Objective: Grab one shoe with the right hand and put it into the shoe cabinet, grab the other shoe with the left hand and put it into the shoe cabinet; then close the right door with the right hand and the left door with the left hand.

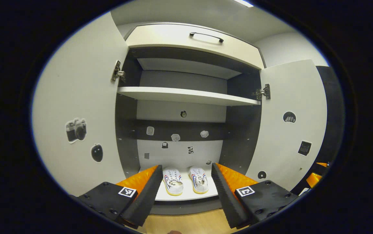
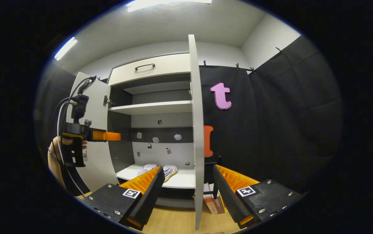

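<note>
On the bottom shelf of the shoe cabinet (image 1: 186, 195) the two shoes (image 1: 172, 182) (image 1: 199, 180) stand side by side, toes toward the near edge. Both doors are open: the left door (image 1: 79, 113) and the right door (image 1: 287, 123). The left gripper (image 1: 186, 191) is spread apart and empty in front of the shelf. The right gripper (image 2: 188, 191) is also released, with the edge of the right door between its fingers, not touching them.

Two white shoes (image 1: 172, 181) (image 1: 199, 179), side by side on the bottom shelf of the shoe cabinet (image 1: 186, 94); left door (image 1: 79, 110) and right door (image 1: 288, 120) both open.
</note>
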Demonstrator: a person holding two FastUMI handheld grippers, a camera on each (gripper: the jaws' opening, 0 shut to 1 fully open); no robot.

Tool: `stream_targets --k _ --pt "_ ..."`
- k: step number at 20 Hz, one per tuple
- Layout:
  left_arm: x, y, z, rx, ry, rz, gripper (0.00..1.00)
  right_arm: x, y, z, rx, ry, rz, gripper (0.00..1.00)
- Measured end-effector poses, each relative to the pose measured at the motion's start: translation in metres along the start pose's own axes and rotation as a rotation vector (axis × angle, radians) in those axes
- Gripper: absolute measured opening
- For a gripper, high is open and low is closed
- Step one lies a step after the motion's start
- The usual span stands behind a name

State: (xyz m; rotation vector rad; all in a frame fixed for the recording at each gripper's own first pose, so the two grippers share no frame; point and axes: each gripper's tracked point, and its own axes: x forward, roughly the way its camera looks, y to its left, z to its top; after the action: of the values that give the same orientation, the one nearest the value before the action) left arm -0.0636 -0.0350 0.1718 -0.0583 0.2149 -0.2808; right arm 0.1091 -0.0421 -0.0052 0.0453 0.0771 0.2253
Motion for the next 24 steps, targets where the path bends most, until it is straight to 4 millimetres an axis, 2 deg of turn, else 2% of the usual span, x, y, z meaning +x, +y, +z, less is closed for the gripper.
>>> stream_targets --k 6,10,11,12,17,20,24 --pt "-0.068 0.029 0.016 0.015 -0.053 0.053 0.95 0.003 -0.061 -0.017 -0.017 0.035 -0.120 0.92" --pt "-0.106 0.052 0.018 0.025 -0.064 0.110 0.95 0.017 -0.076 -0.037 -0.031 0.066 -0.133 0.92" --pt "-0.114 0.058 0.017 0.025 -0.064 0.125 0.96 0.023 -0.079 -0.040 -0.034 0.076 -0.133 0.96" --pt "-0.122 0.066 0.016 0.024 -0.063 0.143 0.95 0.026 -0.078 -0.043 -0.035 0.083 -0.129 0.92" --pt "-0.154 0.098 0.012 0.041 -0.073 0.220 0.95 0.030 -0.065 -0.044 -0.027 0.077 -0.091 0.92" --pt "-0.161 0.107 0.009 0.024 -0.069 0.239 0.96 0.031 -0.052 -0.040 -0.040 0.062 -0.071 0.90" --pt "-0.161 0.108 0.008 0.005 -0.071 0.229 0.96 0.032 -0.035 -0.039 -0.106 0.060 -0.049 0.76"
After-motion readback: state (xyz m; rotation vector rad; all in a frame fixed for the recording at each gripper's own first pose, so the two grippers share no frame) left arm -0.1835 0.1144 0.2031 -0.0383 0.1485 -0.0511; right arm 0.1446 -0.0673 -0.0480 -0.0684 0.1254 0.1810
